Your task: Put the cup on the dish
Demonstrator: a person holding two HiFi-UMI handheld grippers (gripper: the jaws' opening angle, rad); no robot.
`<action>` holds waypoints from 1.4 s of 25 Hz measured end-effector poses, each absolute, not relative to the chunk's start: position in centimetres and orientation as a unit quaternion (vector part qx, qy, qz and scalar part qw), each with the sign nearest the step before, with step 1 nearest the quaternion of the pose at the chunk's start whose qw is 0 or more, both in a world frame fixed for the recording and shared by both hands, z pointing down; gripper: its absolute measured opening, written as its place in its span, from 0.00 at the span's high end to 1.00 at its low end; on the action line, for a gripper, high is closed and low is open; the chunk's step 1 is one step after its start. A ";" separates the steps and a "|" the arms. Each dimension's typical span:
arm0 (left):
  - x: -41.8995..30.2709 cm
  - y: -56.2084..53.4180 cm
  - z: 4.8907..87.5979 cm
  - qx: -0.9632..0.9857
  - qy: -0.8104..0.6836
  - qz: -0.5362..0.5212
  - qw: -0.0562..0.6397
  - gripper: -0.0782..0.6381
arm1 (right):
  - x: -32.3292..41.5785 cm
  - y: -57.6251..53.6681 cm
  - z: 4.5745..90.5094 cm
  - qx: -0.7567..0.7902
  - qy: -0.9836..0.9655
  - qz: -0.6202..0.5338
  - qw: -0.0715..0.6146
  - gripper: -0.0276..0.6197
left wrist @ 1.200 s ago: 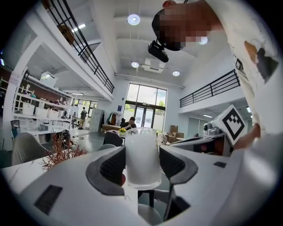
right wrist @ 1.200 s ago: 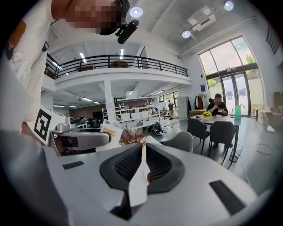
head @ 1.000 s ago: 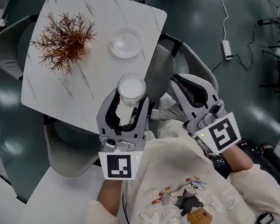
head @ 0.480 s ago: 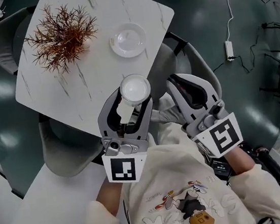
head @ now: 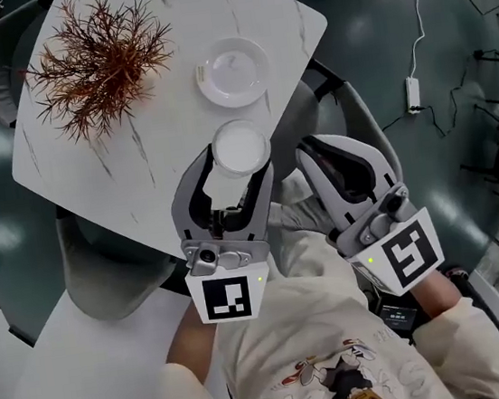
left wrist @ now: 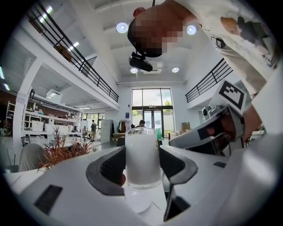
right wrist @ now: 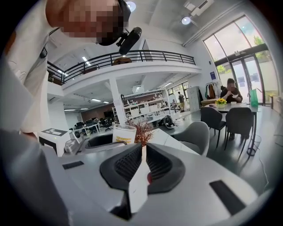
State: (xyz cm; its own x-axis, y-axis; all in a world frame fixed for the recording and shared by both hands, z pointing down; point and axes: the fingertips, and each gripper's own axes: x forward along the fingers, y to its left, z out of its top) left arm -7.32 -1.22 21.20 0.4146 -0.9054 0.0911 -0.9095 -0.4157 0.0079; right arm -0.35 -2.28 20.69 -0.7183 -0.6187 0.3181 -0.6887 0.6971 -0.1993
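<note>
A white frosted cup [head: 240, 147] stands upright between the jaws of my left gripper [head: 237, 170], which is shut on it above the near edge of the marble table [head: 161, 151]. The white dish [head: 206, 79] lies empty on the table just beyond the cup. In the left gripper view the cup [left wrist: 141, 156] fills the gap of the left gripper [left wrist: 141, 167], both pads pressed on its sides. My right gripper [head: 316, 150] hangs off the table's right edge, shut with nothing held. The right gripper [right wrist: 143, 152] has the cup [right wrist: 124, 133] to its left.
A dried reddish-brown plant [head: 95, 64] takes up the table's far left. Grey chairs [head: 104, 268] ring the table, one [head: 358, 125] just past the right gripper. A power strip [head: 413, 88] with cable lies on the dark floor at right.
Both grippers have sunk a little and edged forward. The cup, still held, is slightly nearer the dish. The right gripper stays shut.
</note>
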 end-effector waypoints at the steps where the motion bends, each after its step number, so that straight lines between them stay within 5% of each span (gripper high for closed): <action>1: -7.3 -1.5 21.5 0.839 -0.541 0.036 0.029 0.55 | -0.4 -2.6 20.9 0.354 -0.915 0.156 0.113 0.91; 10: -6.8 -4.1 24.6 0.835 -0.548 0.044 0.031 0.55 | -1.6 -5.6 20.9 0.326 -0.912 0.245 0.052 0.91; 16: -6.1 -5.6 27.3 0.841 -0.538 0.051 0.034 0.55 | -3.1 -6.6 24.1 0.300 -0.911 0.275 0.063 0.68; 35: -5.5 -8.1 34.4 0.842 -0.533 0.071 0.031 0.55 | -4.7 -9.3 32.5 0.274 -0.906 0.313 0.081 0.58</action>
State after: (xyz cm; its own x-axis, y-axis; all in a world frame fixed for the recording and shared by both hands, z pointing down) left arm -5.52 -8.07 34.39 0.4213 -0.8939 0.1533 -0.9027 -0.4295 -0.0237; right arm -4.68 -9.27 32.53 -0.8365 -0.4463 0.3180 -0.5474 0.6532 -0.5232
